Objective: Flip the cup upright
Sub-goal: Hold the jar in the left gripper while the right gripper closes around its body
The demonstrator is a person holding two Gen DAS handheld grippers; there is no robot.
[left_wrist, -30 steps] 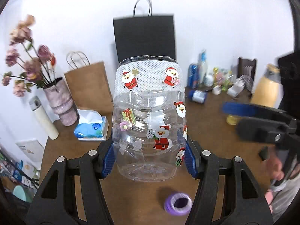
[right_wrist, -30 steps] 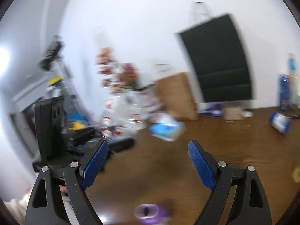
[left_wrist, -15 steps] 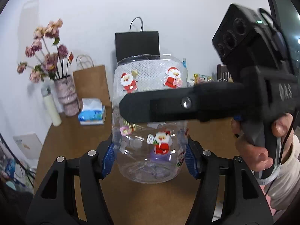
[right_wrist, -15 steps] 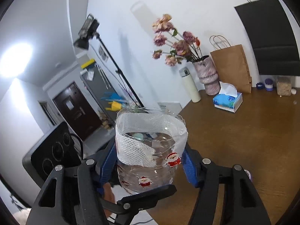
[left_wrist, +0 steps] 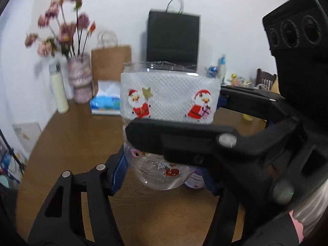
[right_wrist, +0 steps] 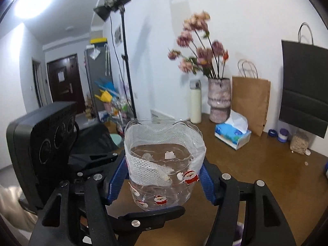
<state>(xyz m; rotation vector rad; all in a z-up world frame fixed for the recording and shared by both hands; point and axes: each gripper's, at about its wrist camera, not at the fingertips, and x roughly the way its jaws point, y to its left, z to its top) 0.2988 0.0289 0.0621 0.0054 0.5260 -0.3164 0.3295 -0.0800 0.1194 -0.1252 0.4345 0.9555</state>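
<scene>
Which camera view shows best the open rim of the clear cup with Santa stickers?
The right wrist view: it looks slightly down on the cup, so the whole wavy cut rim and the inside are visible. The left wrist view shows the cup side-on, the rim only as a thin edge, with a finger of the right gripper crossing its middle.

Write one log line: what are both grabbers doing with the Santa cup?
cup: upright, above table | left gripper: shut on cup | right gripper: shut on cup

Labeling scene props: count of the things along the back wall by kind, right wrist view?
Paper bags: 2, black bag, brown bag
Flower vase: 1
Cream thermos bottle: 1
Tissue box: 1
Total: 5
</scene>
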